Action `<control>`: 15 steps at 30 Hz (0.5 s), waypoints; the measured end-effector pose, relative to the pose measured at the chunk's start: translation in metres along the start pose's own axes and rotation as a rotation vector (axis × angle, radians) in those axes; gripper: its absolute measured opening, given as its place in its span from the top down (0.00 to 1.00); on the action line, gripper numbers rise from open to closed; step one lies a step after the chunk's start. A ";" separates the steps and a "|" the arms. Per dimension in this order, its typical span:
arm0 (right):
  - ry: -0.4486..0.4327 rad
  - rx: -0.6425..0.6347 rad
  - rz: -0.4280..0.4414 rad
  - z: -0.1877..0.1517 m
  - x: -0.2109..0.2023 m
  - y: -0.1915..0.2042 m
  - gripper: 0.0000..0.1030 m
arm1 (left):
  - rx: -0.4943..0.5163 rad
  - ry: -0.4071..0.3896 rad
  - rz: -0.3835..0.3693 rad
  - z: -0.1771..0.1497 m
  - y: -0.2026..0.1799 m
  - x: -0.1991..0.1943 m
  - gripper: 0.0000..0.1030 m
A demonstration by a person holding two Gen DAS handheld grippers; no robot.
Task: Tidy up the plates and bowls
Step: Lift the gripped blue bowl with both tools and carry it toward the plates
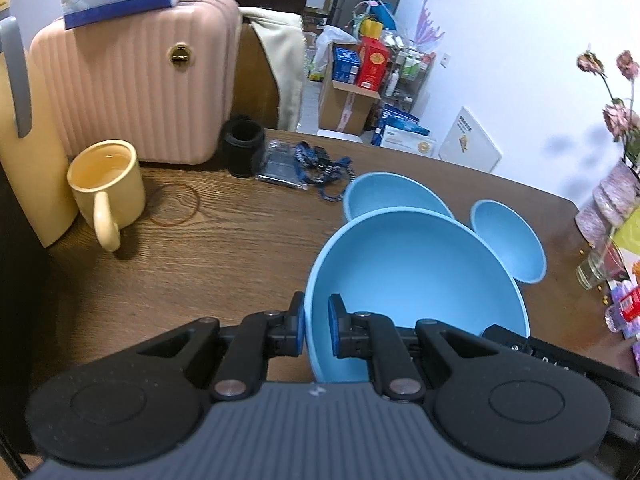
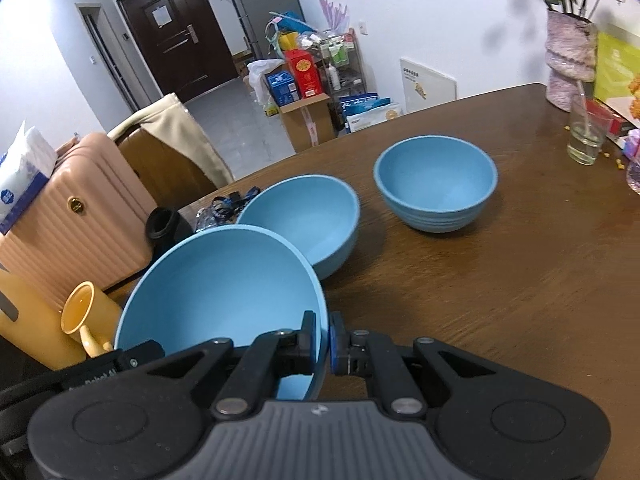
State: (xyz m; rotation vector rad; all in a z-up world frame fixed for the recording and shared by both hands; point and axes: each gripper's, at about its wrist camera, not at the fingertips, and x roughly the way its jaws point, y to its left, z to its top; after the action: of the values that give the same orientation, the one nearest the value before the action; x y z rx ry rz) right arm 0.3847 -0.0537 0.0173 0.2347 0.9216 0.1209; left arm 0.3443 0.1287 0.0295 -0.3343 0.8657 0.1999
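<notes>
A large light-blue bowl (image 1: 412,272) hangs above the brown table, held from both sides. My left gripper (image 1: 316,320) is shut on its left rim, one pad inside and one outside. My right gripper (image 2: 323,338) is shut on the opposite rim of the same large bowl (image 2: 224,284). Just behind it a middle-sized blue bowl (image 2: 308,220) rests on the table (image 2: 500,300), partly covered by the held one; the left wrist view shows this middle-sized bowl (image 1: 392,194) too. A small blue bowl (image 2: 436,188) stands apart at the right, also seen as the small bowl (image 1: 506,240) from the left wrist.
A yellow mug (image 1: 106,190) and yellow jug (image 1: 24,152) stand at the left before a pink suitcase (image 1: 132,80). A black cup (image 1: 244,146) and a lanyard (image 1: 320,168) lie behind the bowls. A flower vase (image 2: 570,60) and a glass (image 2: 586,136) stand at the right.
</notes>
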 end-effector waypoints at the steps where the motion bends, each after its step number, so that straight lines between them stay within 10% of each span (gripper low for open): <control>1: -0.003 0.004 -0.003 0.000 -0.003 -0.005 0.94 | 0.004 0.000 -0.004 -0.002 -0.005 -0.001 0.88; 15: -0.028 0.091 -0.067 -0.008 -0.032 -0.088 0.94 | 0.103 0.041 -0.056 -0.038 -0.082 -0.002 0.88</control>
State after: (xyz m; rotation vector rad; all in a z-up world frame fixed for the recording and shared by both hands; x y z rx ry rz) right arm 0.3594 -0.1444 0.0146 0.2892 0.9068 0.0138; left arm 0.3411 0.0379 0.0249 -0.2670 0.9024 0.0964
